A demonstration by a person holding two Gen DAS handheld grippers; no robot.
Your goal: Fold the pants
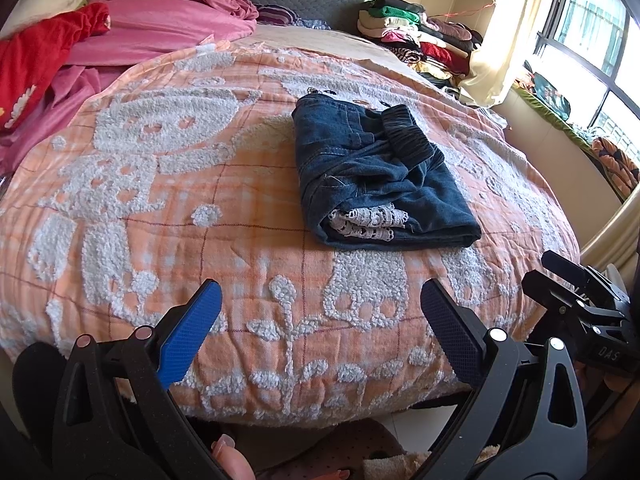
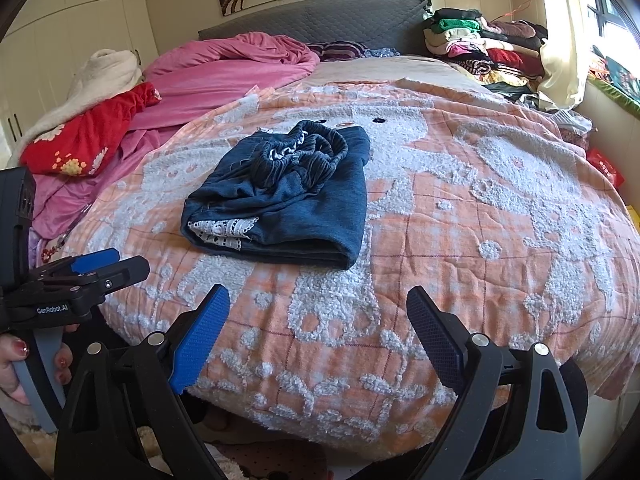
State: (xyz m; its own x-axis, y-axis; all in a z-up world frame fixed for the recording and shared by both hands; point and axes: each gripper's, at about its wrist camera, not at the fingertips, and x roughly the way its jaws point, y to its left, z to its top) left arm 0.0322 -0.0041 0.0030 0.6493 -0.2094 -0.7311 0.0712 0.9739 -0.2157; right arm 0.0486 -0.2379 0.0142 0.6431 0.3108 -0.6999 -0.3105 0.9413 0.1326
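Orange bedspread (image 1: 160,240), folded pants (image 1: 376,176) lying on it, left tongs (image 1: 320,316) and right tongs (image 2: 318,320) both wide, empty

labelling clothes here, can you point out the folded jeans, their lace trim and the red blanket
folded jeans (image 1: 432,204), left wrist view, on the top denim layer
lace trim (image 2: 224,232), right wrist view, on the white lace edge
red blanket (image 2: 88,140), right wrist view, on its middle

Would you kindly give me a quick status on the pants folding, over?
Left gripper open, empty, short of the bed. Right gripper same. Pants folded in a bundle on the blanket, lace hem showing. Nothing in the way.
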